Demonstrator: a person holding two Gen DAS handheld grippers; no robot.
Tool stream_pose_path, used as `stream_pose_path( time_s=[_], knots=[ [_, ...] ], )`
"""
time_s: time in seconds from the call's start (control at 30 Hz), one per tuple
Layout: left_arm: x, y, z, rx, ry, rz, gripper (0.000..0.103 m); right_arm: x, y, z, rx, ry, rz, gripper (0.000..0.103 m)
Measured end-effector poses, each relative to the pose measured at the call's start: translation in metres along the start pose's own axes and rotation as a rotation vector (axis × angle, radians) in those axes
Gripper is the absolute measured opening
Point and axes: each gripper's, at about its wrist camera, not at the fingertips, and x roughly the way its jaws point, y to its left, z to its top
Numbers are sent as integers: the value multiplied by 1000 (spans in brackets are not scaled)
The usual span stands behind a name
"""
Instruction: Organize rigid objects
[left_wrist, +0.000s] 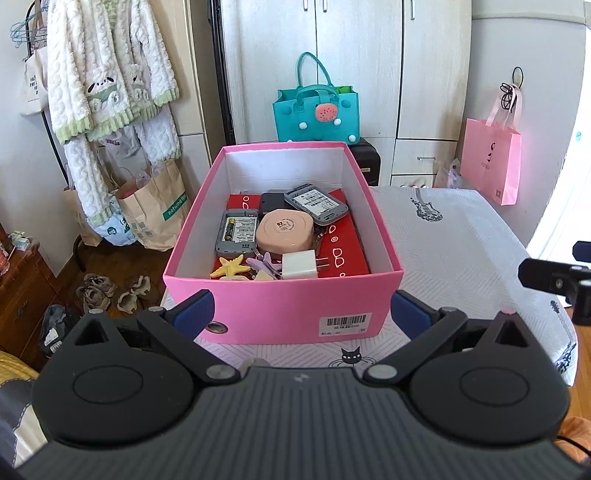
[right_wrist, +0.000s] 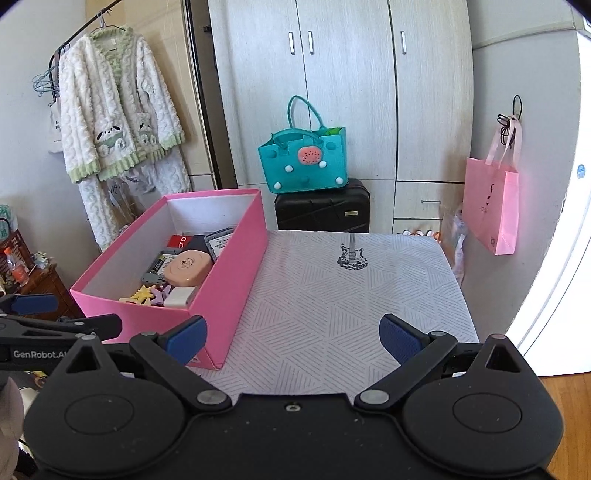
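both grippers, left gripper (left_wrist: 301, 308) and right gripper (right_wrist: 293, 338), jaws wide, empty; pink box (left_wrist: 280, 306) at frame centre looks filled; next likely checking bench (right_wrist: 332, 295) for strays.

Pink boxes: one, the pink box (left_wrist: 273, 314) on the desk (left_wrist: 454, 243), open-topped.
Grey handsets: two, one handset with a battery (left_wrist: 238, 232) at the left of the box and one far handset (left_wrist: 317, 204) tilted toward the far right.
Round peach cases: one, the peach case (left_wrist: 286, 232) between the handsets.
White plug adapters: one, the white adapter (left_wrist: 300, 265) near the front wall.
Yellow starfish clips: one, the starfish clip (left_wrist: 229, 266) at the near left.
Red cartons: one, the red carton (left_wrist: 345, 243) beneath the rest.
Tongs: two sets, the left tongs (left_wrist: 301, 314) and the right tongs (right_wrist: 293, 338), each spread apart and holding nothing.
Hanging pink bags: one, the pink bag (left_wrist: 493, 162) at the far right.
Teal bags: one, the teal bag (left_wrist: 317, 112) beyond the box.
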Motion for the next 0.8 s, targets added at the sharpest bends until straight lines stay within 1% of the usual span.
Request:
stream_pose_path(
  time_s=[0.27, 0.57, 0.8],
  knots=[
    [-4, -3, -2, -17, -27, -14, 103, -3, -3, -2, 15, -9, -27, 101],
    [-6, -7, -4, -13, -25, -16, 103, -3, -10, -7, 36, -10, -43, 101],
    [-8, -8, -6, -17, -21, -8, 103, -5, -10, -10, 22, -11, -42, 101]
  ],
)
